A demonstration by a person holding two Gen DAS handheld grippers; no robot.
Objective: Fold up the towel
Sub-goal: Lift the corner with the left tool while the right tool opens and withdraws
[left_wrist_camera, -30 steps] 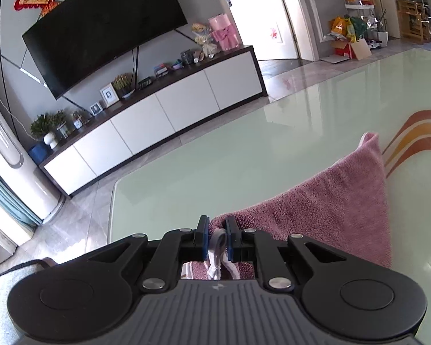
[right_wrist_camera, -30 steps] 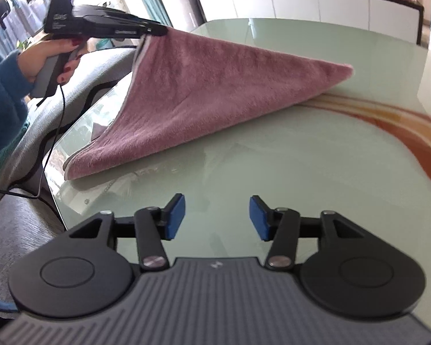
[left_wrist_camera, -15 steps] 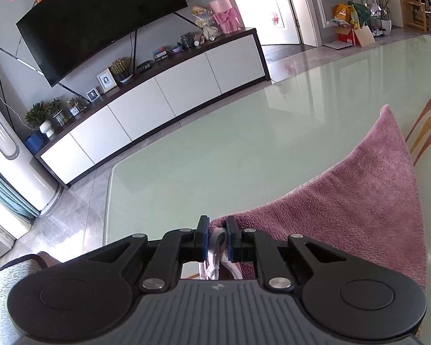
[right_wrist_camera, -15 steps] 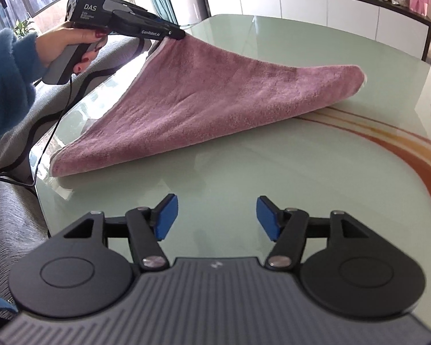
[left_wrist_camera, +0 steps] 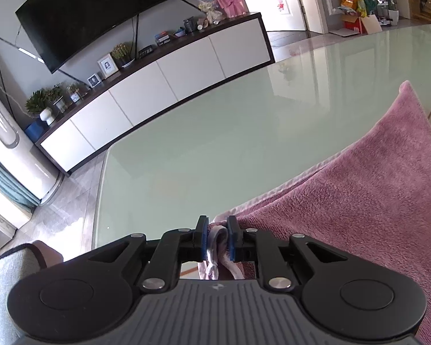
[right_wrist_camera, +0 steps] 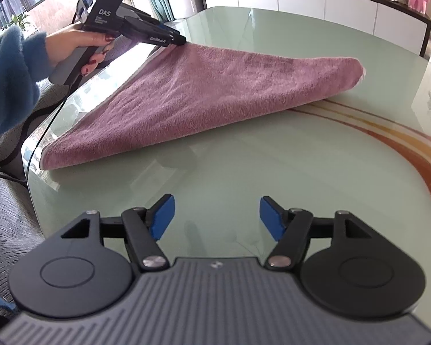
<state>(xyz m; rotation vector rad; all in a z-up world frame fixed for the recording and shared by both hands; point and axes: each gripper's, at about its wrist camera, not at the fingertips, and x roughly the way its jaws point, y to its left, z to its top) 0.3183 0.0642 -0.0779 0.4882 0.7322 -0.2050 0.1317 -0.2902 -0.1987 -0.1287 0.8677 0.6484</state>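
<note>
The left tool [left_wrist_camera: 217, 240] is clamped on one corner of the pink towel [right_wrist_camera: 209, 92], with the white hem bunched between its blue pads. In the right wrist view that corner is held up off the glass bench [right_wrist_camera: 273, 172], above the bench's left edge, while the rest of the towel slopes down to rest on the glass, one end near the left edge and the other rolled over further in, toward the far side. The right tool [right_wrist_camera: 214, 215] hangs over bare glass near the near edge, jaws wide apart and holding nothing.

This looks like a fold in mid-carry: a lifted corner being drawn across the cloth. The next move likely calls for laying that corner down on its matching corner, edges aligned, before letting go.
</note>
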